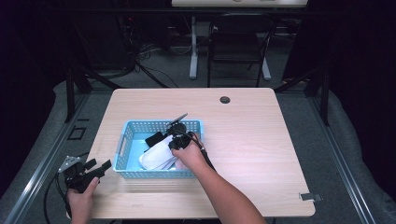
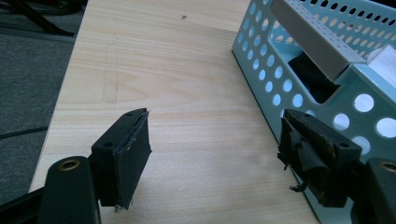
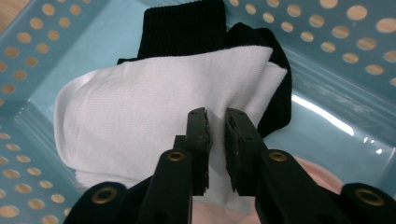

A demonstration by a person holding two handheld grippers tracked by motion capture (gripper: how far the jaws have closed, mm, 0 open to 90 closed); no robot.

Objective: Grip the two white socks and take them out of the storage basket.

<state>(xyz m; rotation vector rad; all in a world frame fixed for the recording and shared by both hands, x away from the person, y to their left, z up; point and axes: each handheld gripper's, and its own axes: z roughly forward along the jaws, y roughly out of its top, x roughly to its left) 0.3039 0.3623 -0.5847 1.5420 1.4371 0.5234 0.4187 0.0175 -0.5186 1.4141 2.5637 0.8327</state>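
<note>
**Operator:** High view first, from the left. My left gripper (image 1: pixel 95 169) sits at the near left edge of the tabletop (image 1: pixel 261 140), just outside the blue basket (image 1: pixel 122 142). Its jaws stand wide apart with nothing between them. In the left gripper view that same basket's perforated wall (image 2: pixel 271 70) runs just beside the right-hand jaw, not touching as far as I can tell.

**Observer:** And further right?

**Operator:** My right gripper (image 1: pixel 180 140) is down inside the basket. In the right gripper view its jaws are nearly closed, pinching a fold of the white sock (image 3: pixel 140 107). A black sock (image 3: pixel 187 28) lies under and behind the white one, on the basket floor.

**Observer:** How far along would you say you are?

**Operator:** I judge it early to midway. The white sock is grasped but not yet clear of the basket, and the black one is untouched. Whether this is a lift-out or a placing-in I can't tell from these pictures. If it's a lift-out, both socks have yet to reach the tabletop.

**Observer:** Any brand, label or writing?

**Operator:** None I can read. The socks look plain, the basket carries no marking I can make out, and the small tag (image 1: pixel 310 196) at the tabletop's near right corner is too small to read.
</note>
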